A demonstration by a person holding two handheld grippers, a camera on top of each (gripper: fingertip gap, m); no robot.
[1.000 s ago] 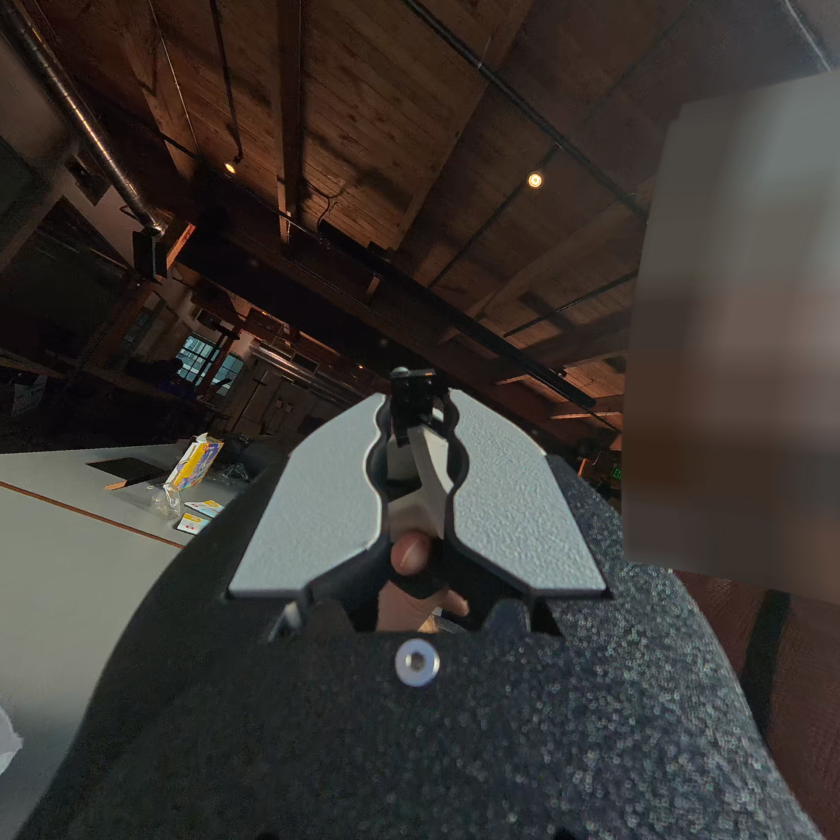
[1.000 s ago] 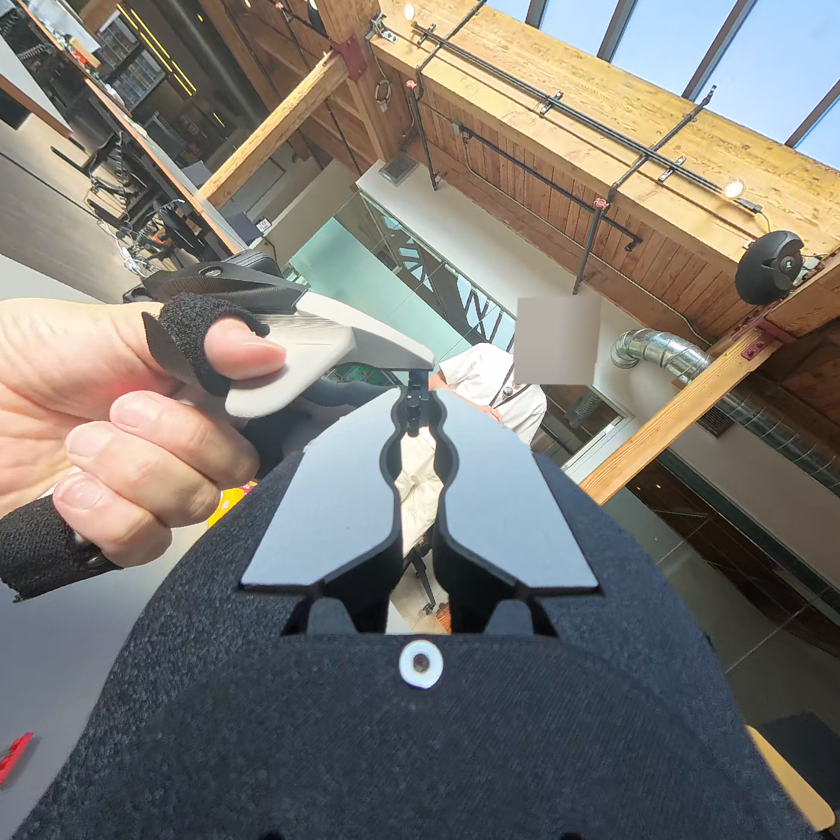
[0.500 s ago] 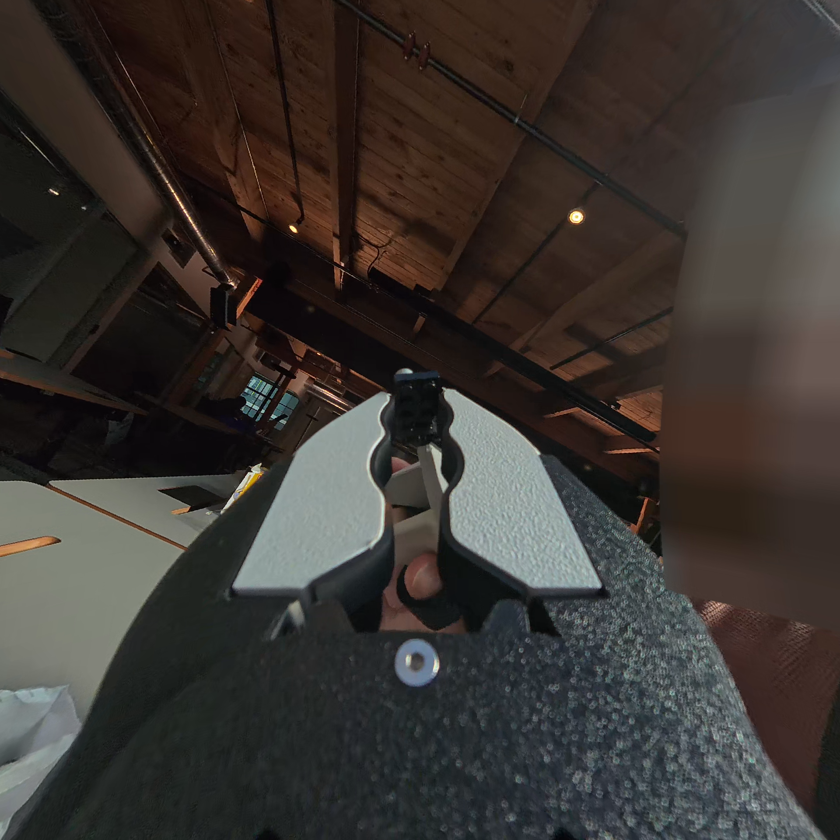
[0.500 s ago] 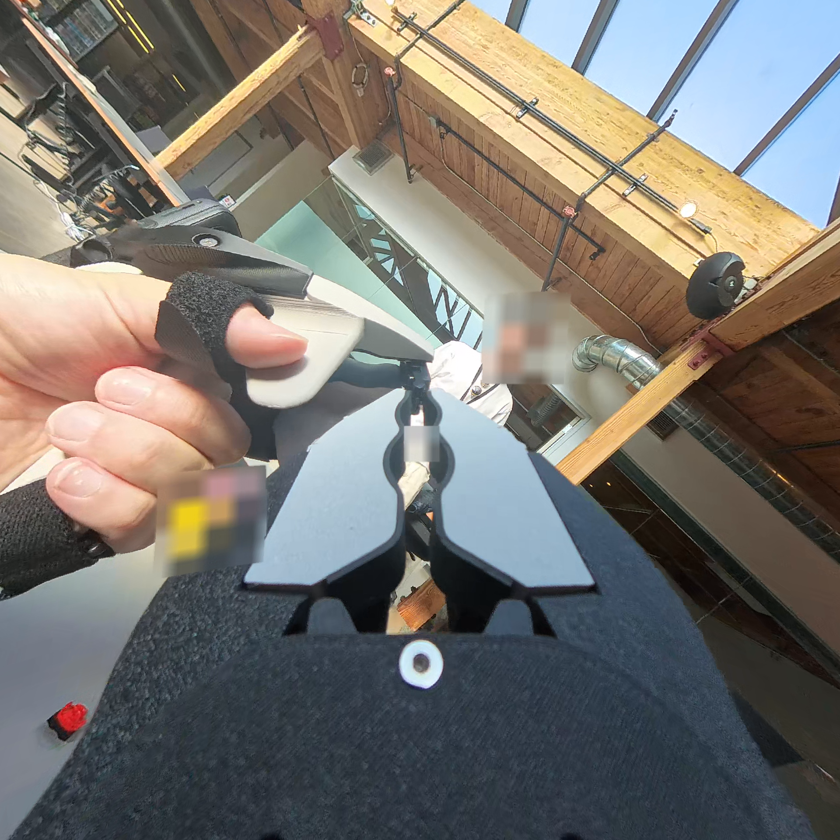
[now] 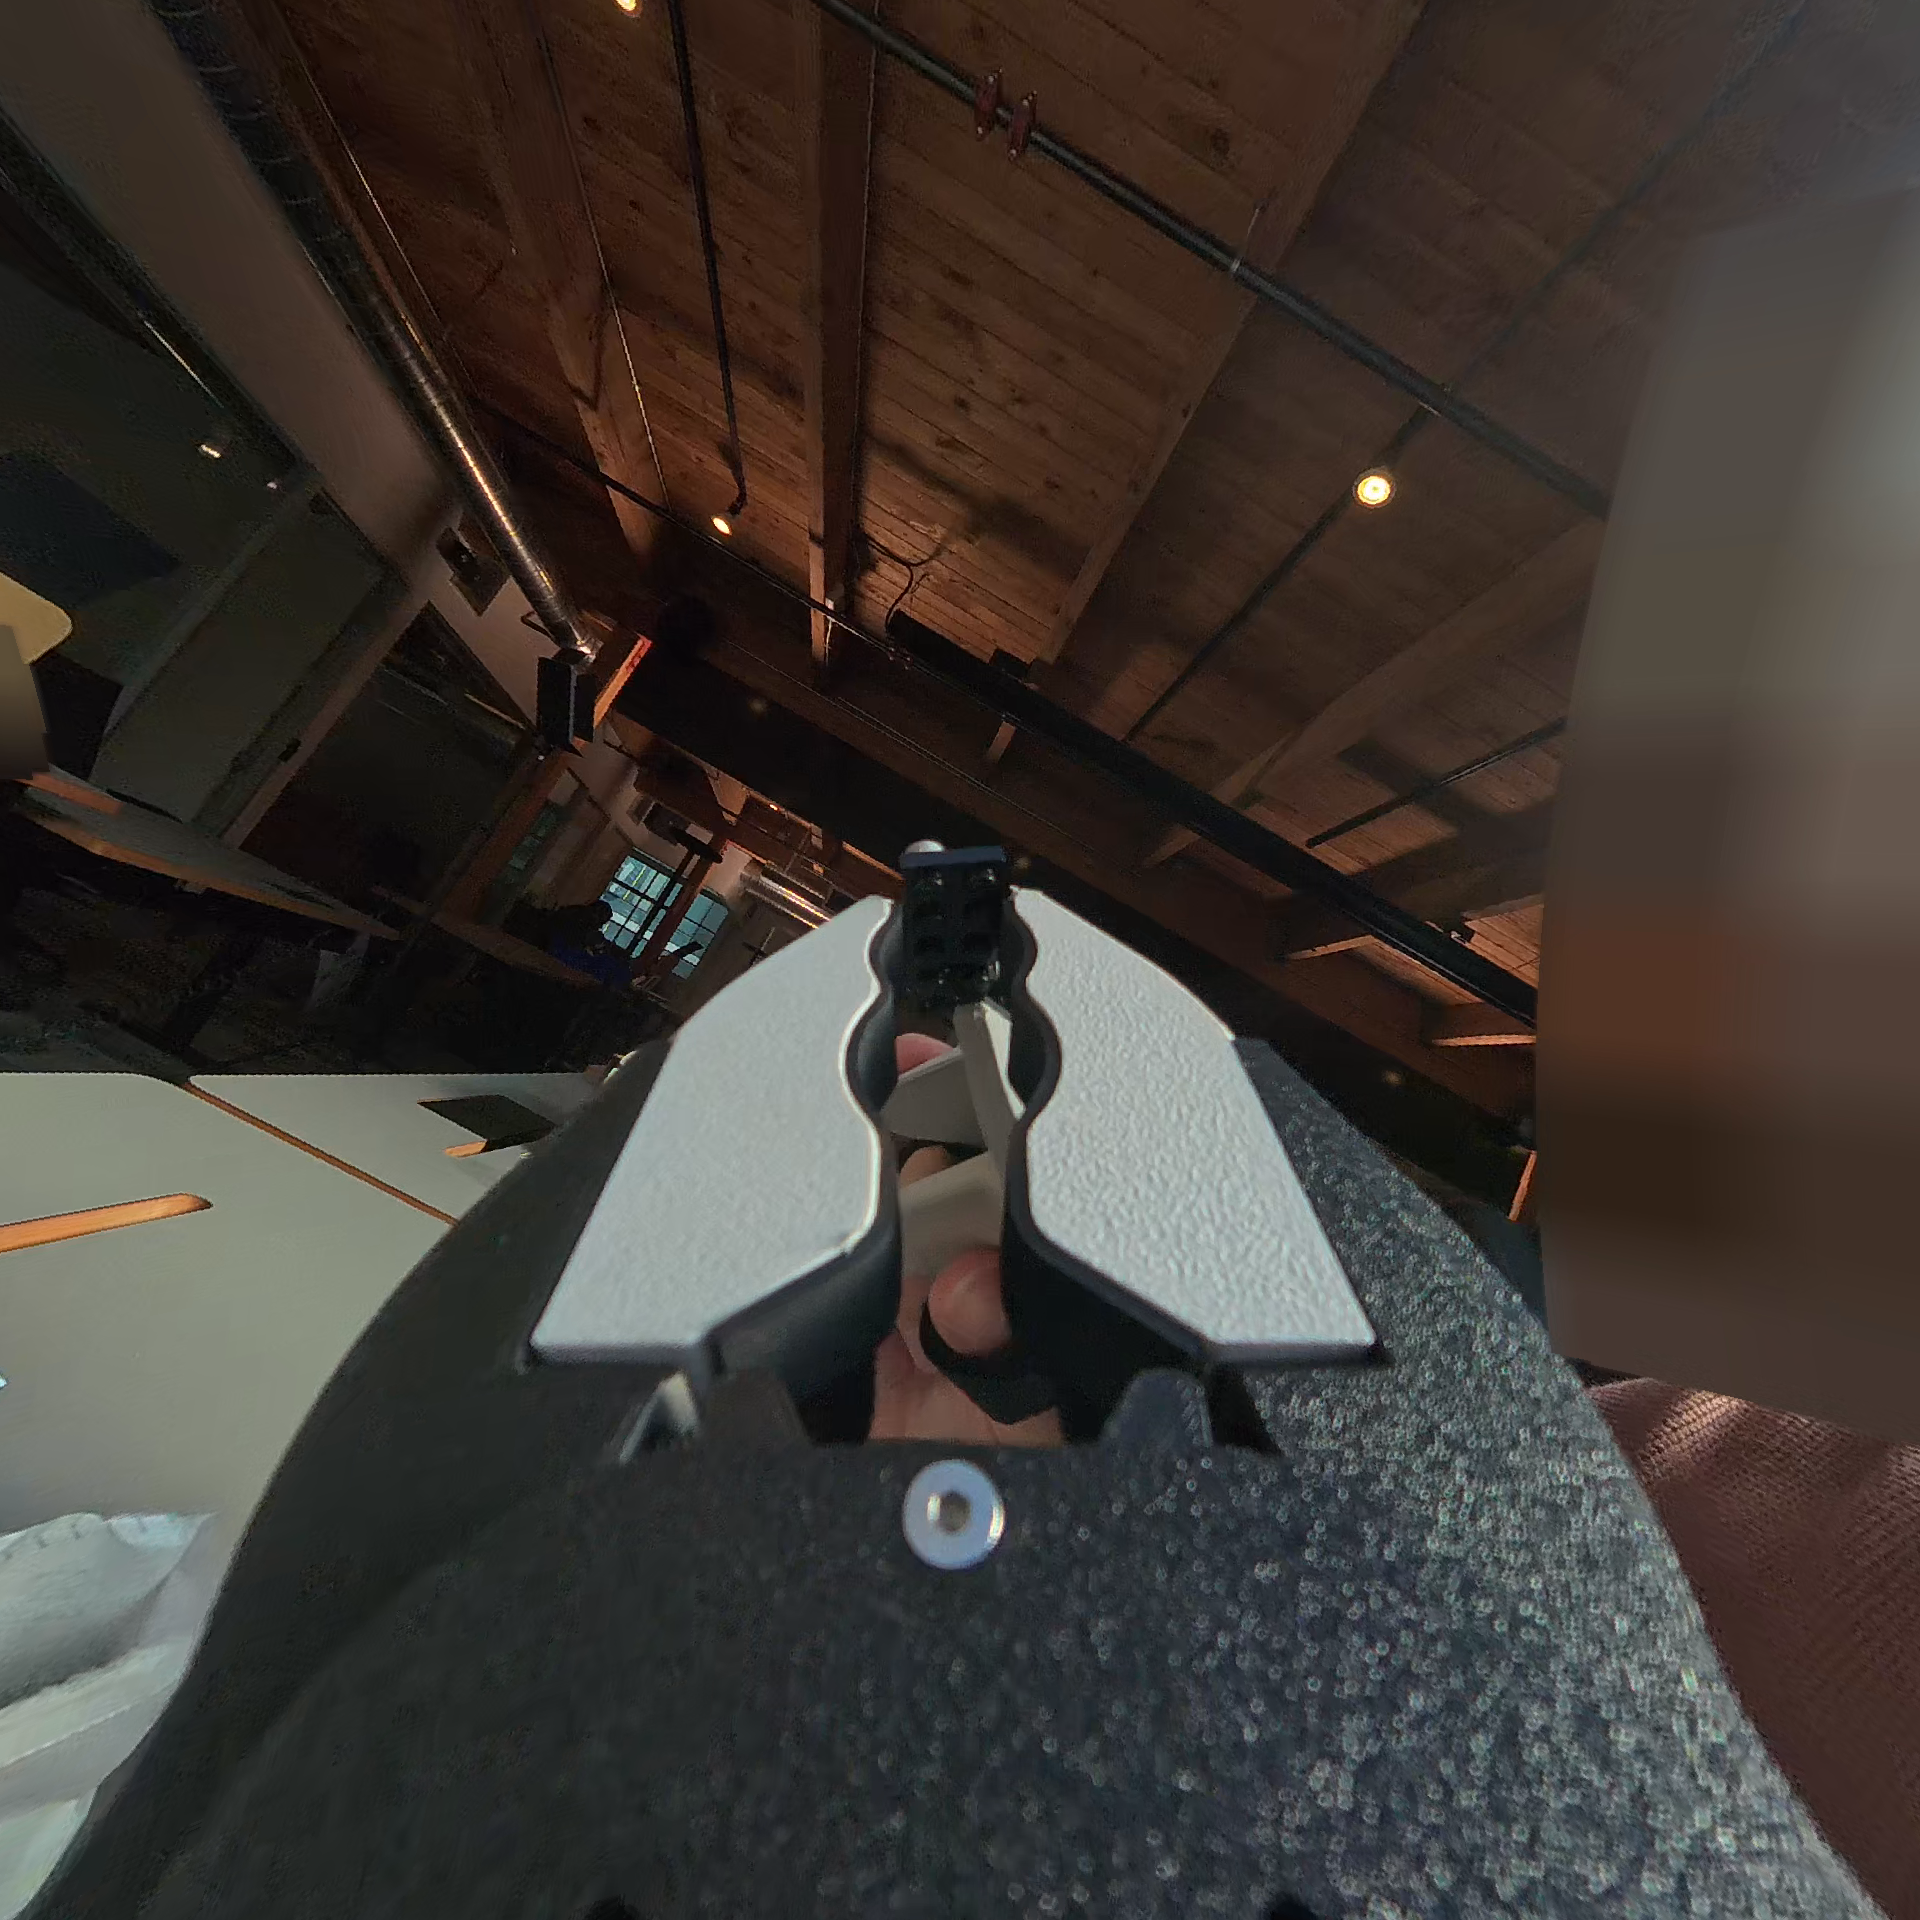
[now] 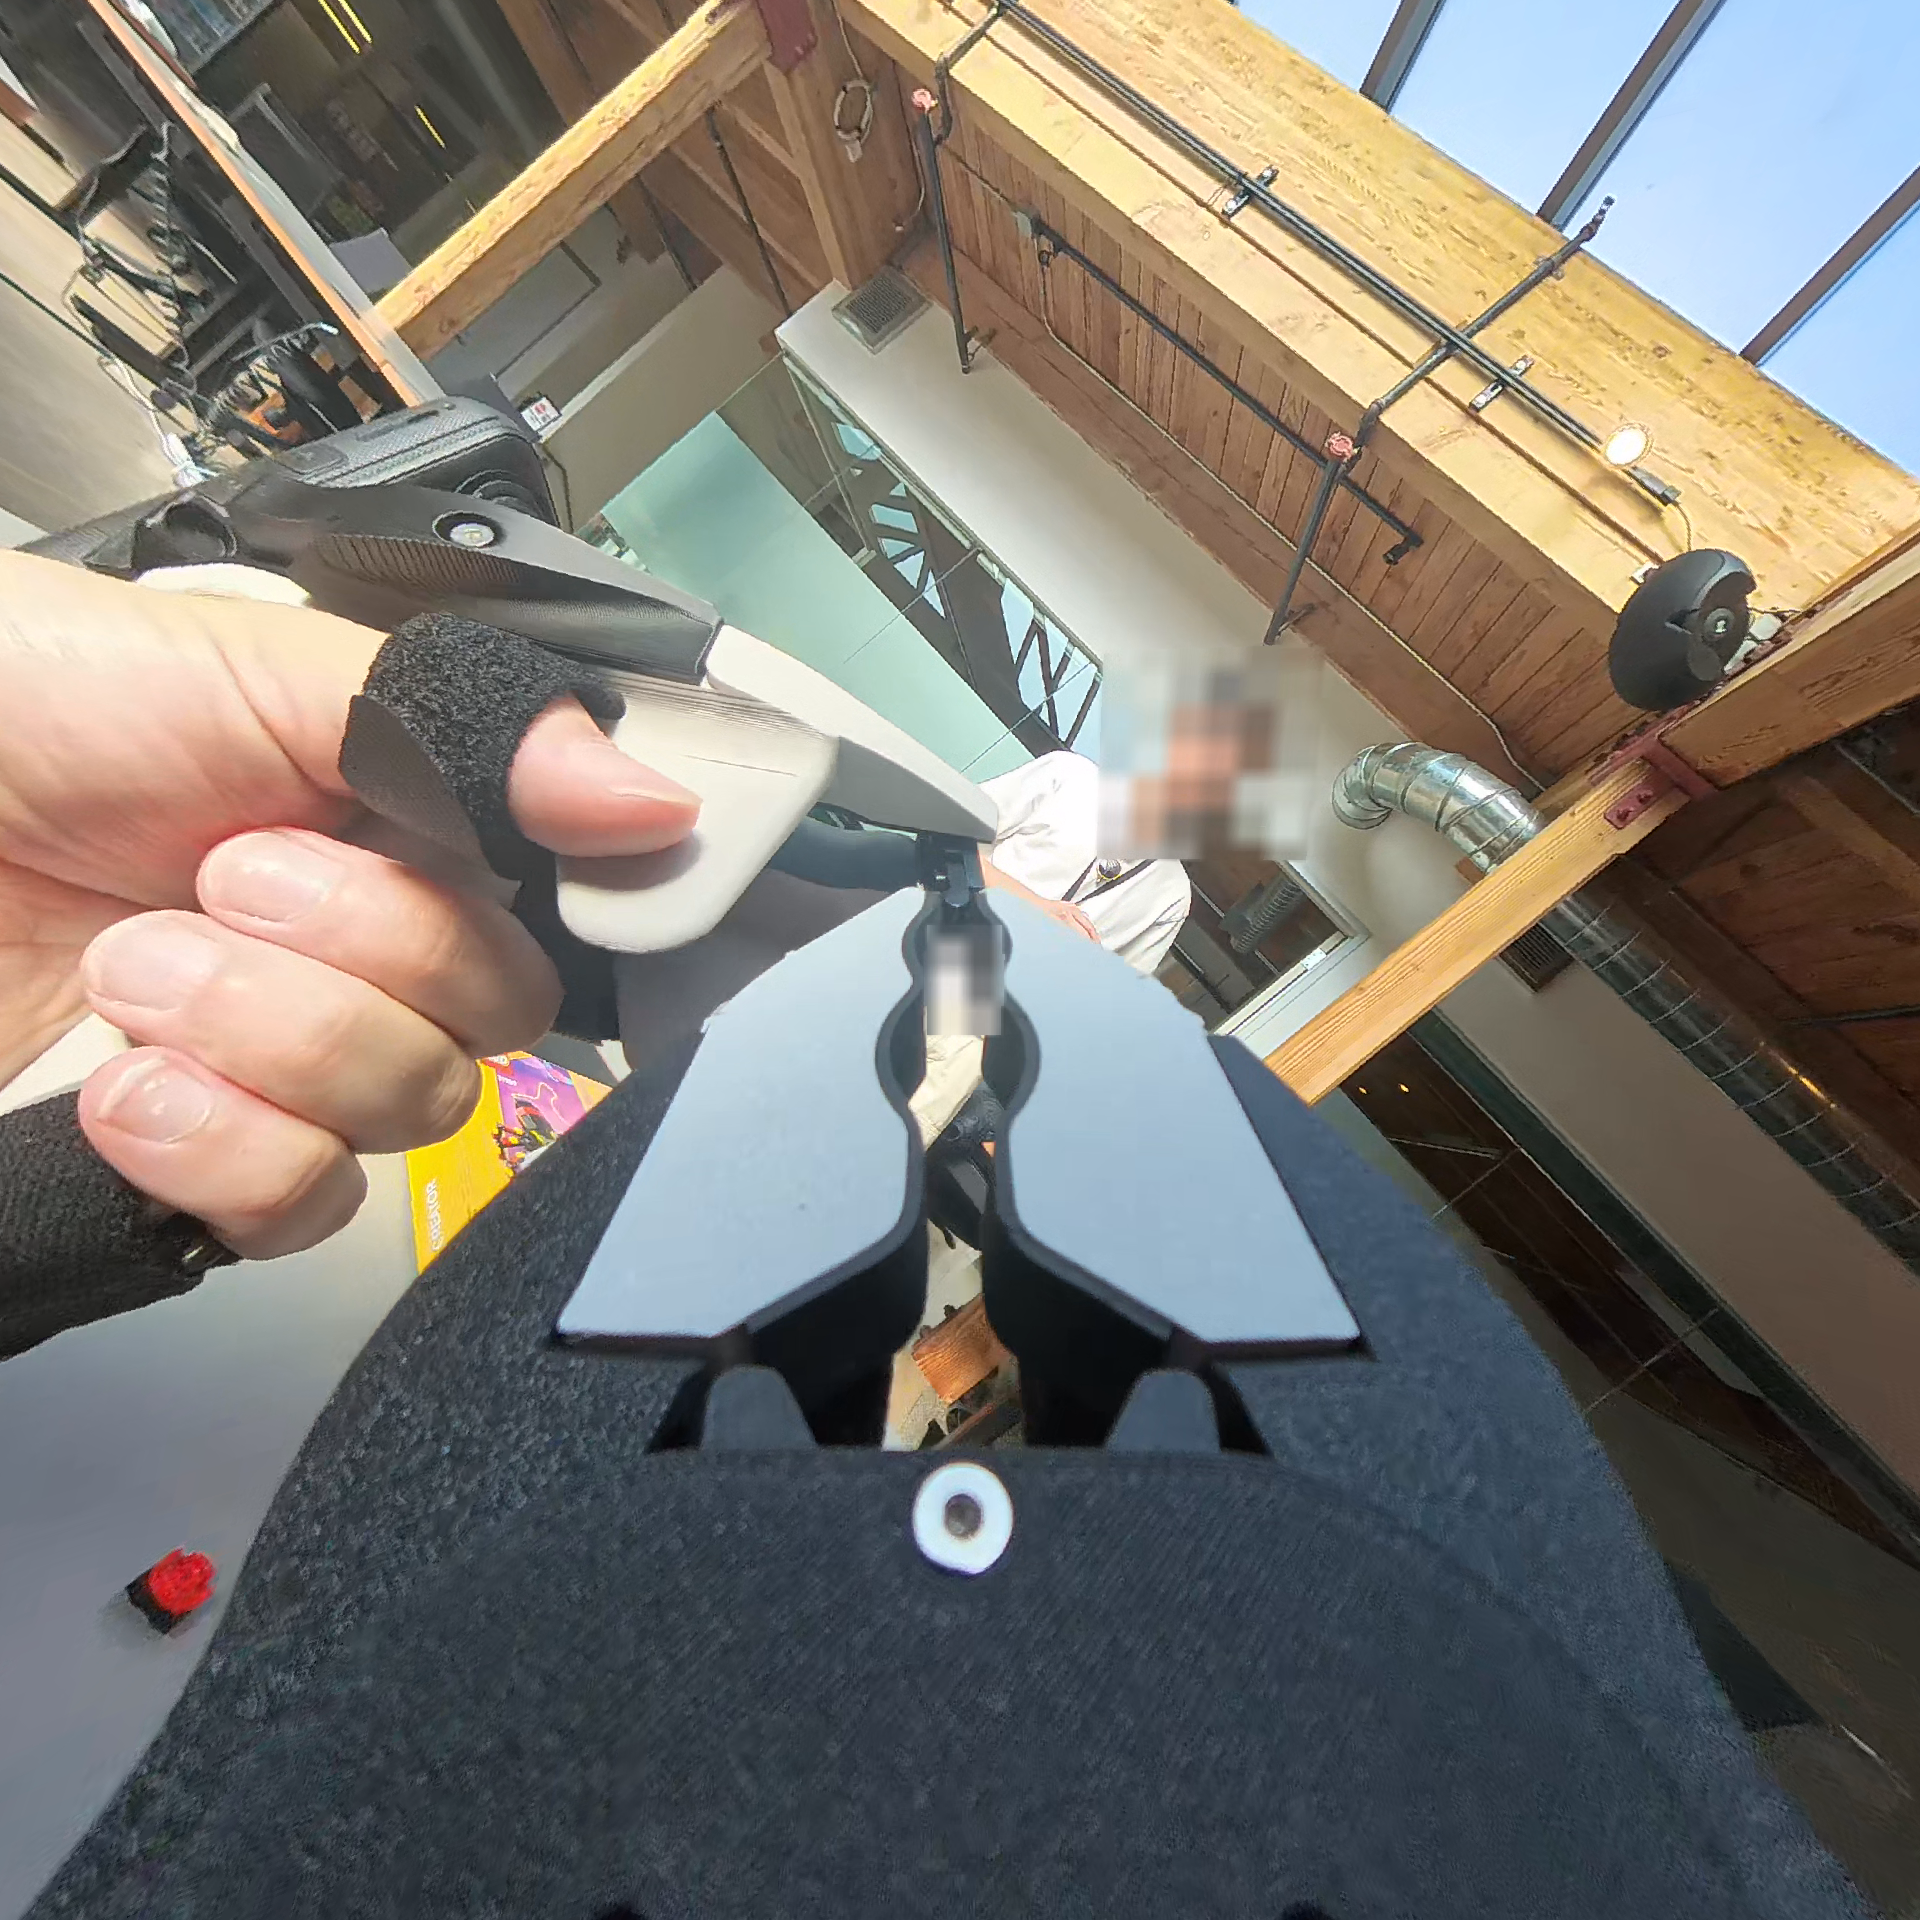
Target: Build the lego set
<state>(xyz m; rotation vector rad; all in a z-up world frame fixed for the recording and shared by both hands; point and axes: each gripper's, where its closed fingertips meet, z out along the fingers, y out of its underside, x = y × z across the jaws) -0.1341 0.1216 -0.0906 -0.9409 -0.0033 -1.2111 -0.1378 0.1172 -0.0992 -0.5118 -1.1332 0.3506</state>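
Both grippers are raised off the table and meet tip to tip. In the left wrist view my left gripper (image 5: 954, 920) is shut on a small black lego piece (image 5: 951, 935) with its studded face towards the camera. The right gripper's grey finger (image 5: 961, 1086) and a hand show behind it. In the right wrist view my right gripper (image 6: 951, 914) is shut on a small black lego piece (image 6: 948, 883). The left gripper (image 6: 961, 831), held by a hand (image 6: 208, 831), touches it from the upper left. I cannot tell whether it is one piece or two joined.
A red lego piece (image 6: 171, 1579) lies on the grey table (image 6: 156, 1403) at the lower left. A yellow and purple box (image 6: 478, 1143) lies farther back. A person in white (image 6: 1091, 883) sits in the background. A white table (image 5: 208, 1299) and crumpled white plastic (image 5: 73, 1621) show on the left. Both grippers' tips are close together, under 4 cm apart.
Both grippers stayed tip to tip on the black piece while the pair tilted and shifted. The red piece came into the right wrist view and the box reappeared.
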